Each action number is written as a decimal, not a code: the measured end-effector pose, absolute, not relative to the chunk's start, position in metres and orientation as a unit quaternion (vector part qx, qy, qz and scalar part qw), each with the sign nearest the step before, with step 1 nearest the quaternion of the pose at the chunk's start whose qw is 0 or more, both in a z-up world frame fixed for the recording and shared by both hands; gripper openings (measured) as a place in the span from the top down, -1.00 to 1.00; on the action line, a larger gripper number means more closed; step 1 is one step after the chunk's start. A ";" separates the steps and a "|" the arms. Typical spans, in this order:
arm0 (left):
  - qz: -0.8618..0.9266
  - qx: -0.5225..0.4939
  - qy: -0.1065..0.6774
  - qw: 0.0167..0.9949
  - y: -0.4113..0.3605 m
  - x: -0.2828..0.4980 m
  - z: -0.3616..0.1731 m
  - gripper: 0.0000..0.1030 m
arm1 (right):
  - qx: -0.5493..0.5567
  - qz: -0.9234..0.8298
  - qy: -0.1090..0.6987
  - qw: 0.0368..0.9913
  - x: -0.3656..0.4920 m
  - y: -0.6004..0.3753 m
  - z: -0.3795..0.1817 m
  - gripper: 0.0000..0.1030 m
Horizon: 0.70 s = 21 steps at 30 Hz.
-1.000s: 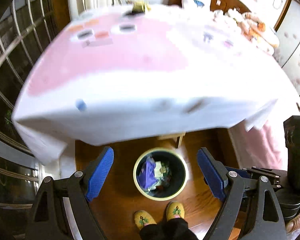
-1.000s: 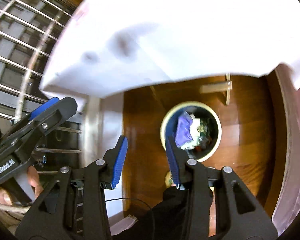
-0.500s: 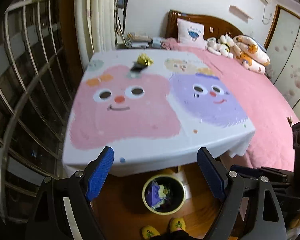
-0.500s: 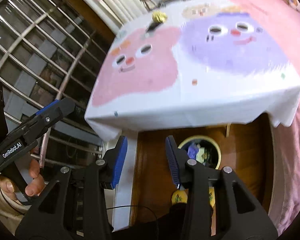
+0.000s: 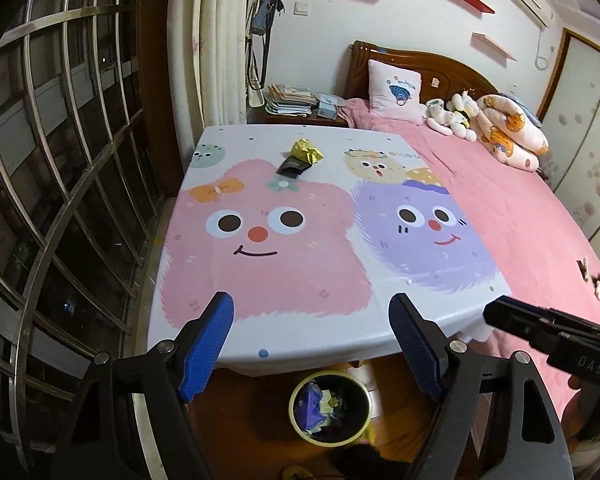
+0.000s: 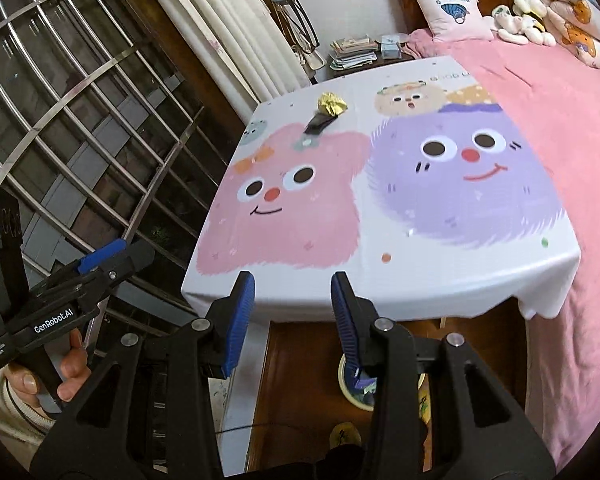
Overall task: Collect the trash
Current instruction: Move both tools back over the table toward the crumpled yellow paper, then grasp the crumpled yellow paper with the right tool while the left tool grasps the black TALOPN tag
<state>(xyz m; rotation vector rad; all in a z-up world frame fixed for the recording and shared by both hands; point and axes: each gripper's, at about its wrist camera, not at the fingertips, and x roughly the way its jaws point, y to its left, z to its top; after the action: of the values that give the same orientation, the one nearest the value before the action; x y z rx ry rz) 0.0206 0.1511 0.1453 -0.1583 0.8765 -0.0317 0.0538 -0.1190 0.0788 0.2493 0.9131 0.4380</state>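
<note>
Left hand-held gripper (image 5: 310, 344): released, nothing between its pads, jaws just narrowed slightly. Right hand-held gripper (image 6: 293, 312): half-spread, empty. Gold wrapper (image 5: 307, 151) and dark wrapper (image 5: 294, 167) lie touching at 12 o'clock on the tabletop (image 5: 260, 344); bin (image 5: 330, 408) at 6.

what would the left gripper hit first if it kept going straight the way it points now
Probably the white cartoon-printed tablecloth near its front edge, on the pink monster print; nothing stands between the open left gripper and it, though depth is unclear.

Bright, even room light falls on the cartoon cloth (image 5: 284, 248), colours sharp and clean. Outside the window bars (image 5: 60, 184) it's dark. Under the desk the floor and bin (image 5: 330, 407) sit in shadow, slightly soft. Heavy fisheye bending and black vignette at every corner.
</note>
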 end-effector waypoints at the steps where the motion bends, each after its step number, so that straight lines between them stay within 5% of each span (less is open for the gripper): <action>1: -0.013 -0.077 0.426 0.901 0.151 0.027 0.143 -0.57 | 0.119 0.210 0.434 0.868 0.062 -0.120 0.080 0.29; 9: 0.012 -0.072 0.445 0.893 0.153 0.122 0.133 -0.58 | 0.107 0.219 0.427 0.871 0.170 -0.135 0.073 0.09; 21: 0.075 -0.069 0.495 0.863 0.136 0.366 0.082 -0.71 | 0.052 0.276 0.475 0.834 0.431 -0.134 0.014 -0.08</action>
<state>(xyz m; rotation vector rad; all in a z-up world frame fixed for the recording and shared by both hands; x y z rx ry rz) 0.3661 0.1363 0.0821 -0.1438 1.0388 0.1565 0.4309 -0.1344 0.0139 0.1094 1.0052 0.5840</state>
